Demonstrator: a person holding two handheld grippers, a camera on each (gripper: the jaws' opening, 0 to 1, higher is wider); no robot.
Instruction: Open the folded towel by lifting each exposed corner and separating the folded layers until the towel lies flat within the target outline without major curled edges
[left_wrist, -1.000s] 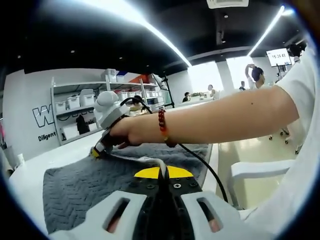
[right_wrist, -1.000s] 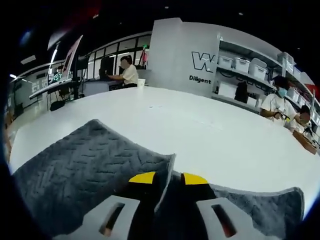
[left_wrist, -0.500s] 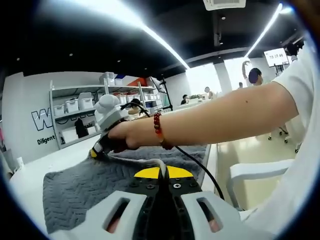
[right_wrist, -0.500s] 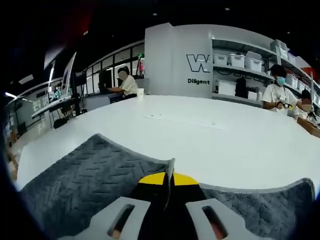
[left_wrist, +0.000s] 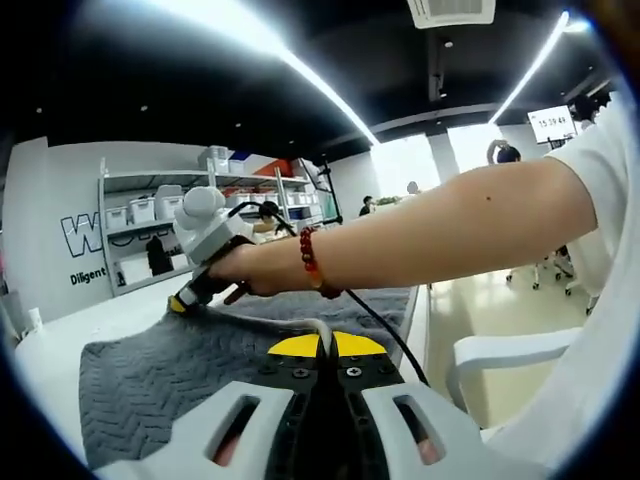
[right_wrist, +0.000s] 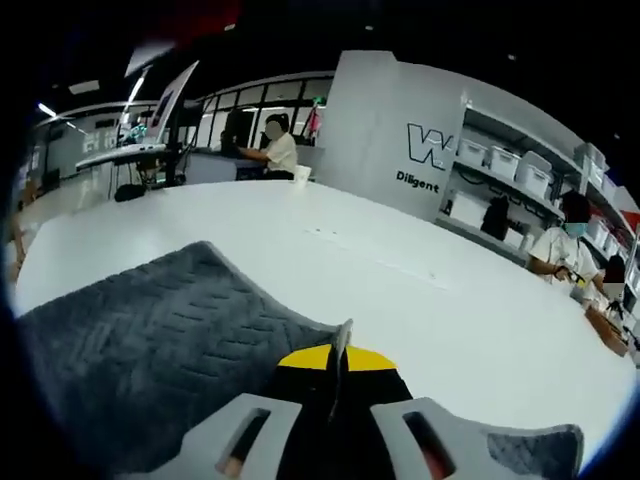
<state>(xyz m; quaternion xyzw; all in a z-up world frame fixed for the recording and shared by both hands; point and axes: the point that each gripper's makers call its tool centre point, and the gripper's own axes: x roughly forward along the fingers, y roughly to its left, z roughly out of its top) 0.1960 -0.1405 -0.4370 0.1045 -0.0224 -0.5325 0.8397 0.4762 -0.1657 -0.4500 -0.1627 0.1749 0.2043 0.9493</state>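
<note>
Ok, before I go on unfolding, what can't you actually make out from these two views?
- Target outline: no line can be made out on the table in either view.
- Towel near edge, left gripper view: hidden under the left gripper.
- Towel's right side, right gripper view: cut off by the picture edge.
- How many layers the right gripper pinches: hidden by its fingers.
- Right gripper's tips in the left gripper view: hidden by the hand.

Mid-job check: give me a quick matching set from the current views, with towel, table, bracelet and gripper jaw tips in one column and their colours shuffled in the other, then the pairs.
Things:
1. towel
2. table
3. bracelet
4. left gripper jaw tips

Colours:
A. yellow
B. dark red
C. grey
D. white

Pairs: 1-C, 2-D, 3-B, 4-A
</note>
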